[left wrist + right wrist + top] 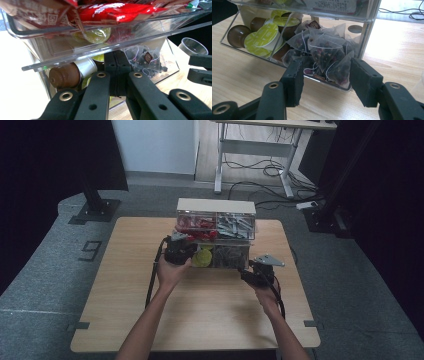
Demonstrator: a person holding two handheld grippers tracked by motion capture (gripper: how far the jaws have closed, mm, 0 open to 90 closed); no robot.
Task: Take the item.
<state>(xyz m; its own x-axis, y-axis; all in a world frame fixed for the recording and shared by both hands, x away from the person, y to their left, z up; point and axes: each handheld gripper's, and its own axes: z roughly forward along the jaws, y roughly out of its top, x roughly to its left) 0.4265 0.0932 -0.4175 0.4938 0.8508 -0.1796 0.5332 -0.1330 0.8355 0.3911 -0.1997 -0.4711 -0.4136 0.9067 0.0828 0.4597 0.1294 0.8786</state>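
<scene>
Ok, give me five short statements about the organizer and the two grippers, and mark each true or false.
1. The right gripper is open in front of the tea bags. True.
2. The left gripper is wide open. False: its jaws are pressed together.
3. The coffee capsules have blue lids. False: the lids are yellow-green.
4. The red packets sit in an upper tray of the clear organizer. True.
5. The organizer stands on the floor. False: it stands on the wooden table.
</scene>
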